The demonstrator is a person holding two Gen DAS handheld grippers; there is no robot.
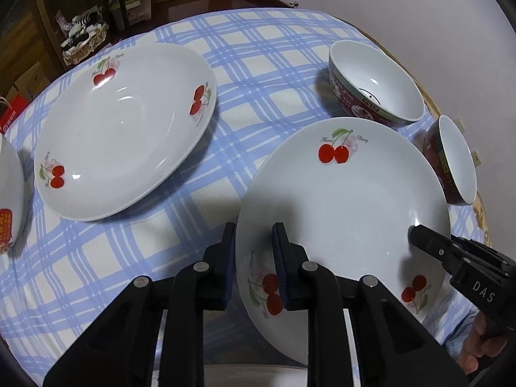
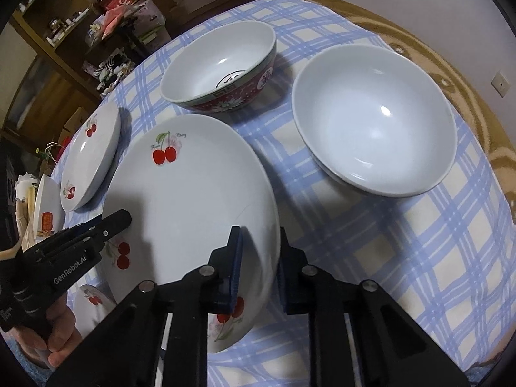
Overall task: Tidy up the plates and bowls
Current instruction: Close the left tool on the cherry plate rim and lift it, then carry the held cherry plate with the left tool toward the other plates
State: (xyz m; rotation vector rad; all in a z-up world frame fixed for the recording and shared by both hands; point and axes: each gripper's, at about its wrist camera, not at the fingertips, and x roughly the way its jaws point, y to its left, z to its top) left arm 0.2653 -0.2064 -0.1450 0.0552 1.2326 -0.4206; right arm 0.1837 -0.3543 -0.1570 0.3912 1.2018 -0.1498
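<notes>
A white cherry plate [image 1: 348,213] [image 2: 196,200] is held between both grippers and raised above the checked cloth. My left gripper [image 1: 254,251] is shut on its left rim; it also shows in the right wrist view [image 2: 113,222]. My right gripper [image 2: 258,258] is shut on its right rim; it also shows in the left wrist view [image 1: 419,235]. A second cherry plate [image 1: 129,129] [image 2: 92,161] lies on the cloth to the left. Two red-patterned bowls [image 1: 377,84] [image 1: 451,161] stand at the right; they also show in the right wrist view [image 2: 222,67] [image 2: 377,119].
The round table has a blue checked cloth [image 1: 251,74]. Another white dish [image 1: 9,200] sits at the left edge, and a further cherry plate [image 2: 93,300] lies below the held plate. Wooden shelves with clutter [image 1: 87,16] stand behind the table.
</notes>
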